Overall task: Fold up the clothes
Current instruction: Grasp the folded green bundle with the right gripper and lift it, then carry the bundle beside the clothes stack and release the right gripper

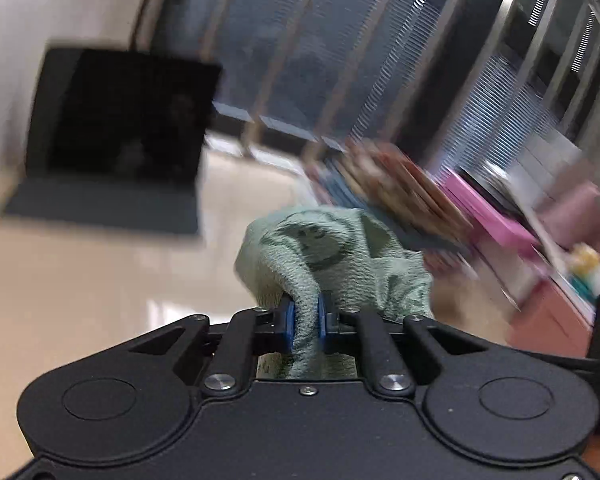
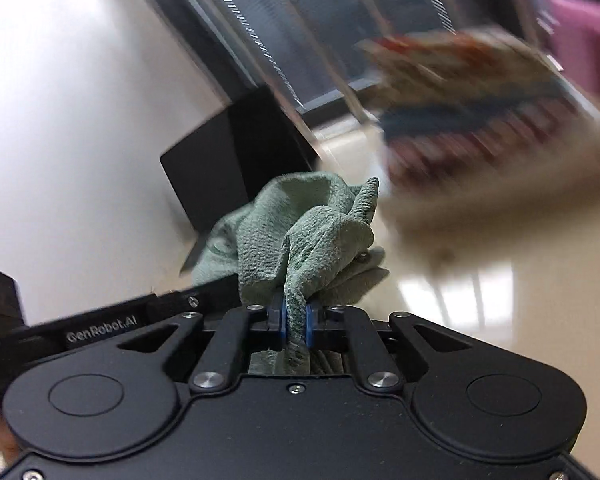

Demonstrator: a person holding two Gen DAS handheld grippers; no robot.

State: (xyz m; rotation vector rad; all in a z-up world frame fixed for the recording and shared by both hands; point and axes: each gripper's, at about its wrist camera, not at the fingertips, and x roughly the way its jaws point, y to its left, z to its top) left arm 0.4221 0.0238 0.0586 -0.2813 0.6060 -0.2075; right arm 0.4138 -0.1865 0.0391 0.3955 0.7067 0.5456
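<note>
I see the green cloth (image 1: 340,256) bunched above the pale table (image 1: 100,280), pinched by both tools. Blurred books (image 1: 400,196) and a dark tablet (image 1: 128,120) stand behind. My left gripper (image 1: 305,322) and right gripper (image 2: 295,326) are clamped on its folds.

Stacked books (image 1: 396,196) and laptop (image 1: 116,136) smeared by blur.

My left gripper (image 1: 305,322) and right gripper (image 2: 294,324) are matte black, with blue pads (image 1: 288,326), round silver screws (image 2: 207,380) and white "GenRobot.AI" lettering (image 2: 102,330).
</note>
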